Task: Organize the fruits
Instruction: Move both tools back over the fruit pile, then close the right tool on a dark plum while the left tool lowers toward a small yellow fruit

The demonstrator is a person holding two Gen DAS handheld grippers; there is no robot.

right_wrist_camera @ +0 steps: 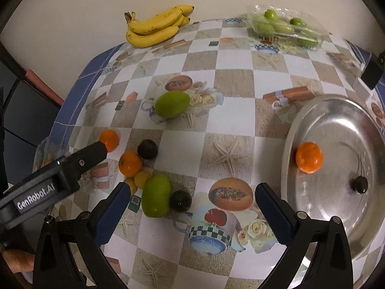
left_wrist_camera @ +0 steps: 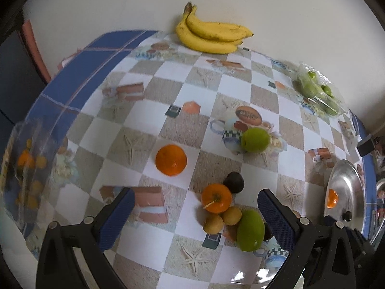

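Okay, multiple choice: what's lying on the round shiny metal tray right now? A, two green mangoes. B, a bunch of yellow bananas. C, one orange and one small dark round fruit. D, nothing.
C: the round metal tray holds one orange and a small dark round fruit.

The left gripper and the right gripper both hang wide open, holding nothing.

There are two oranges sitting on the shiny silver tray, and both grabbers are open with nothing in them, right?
Not quite. The silver tray holds only one orange, plus a small dark fruit; the right wrist view shows it. The other oranges lie on the table. The rest stands: the left gripper and right gripper both have open, empty jaws.
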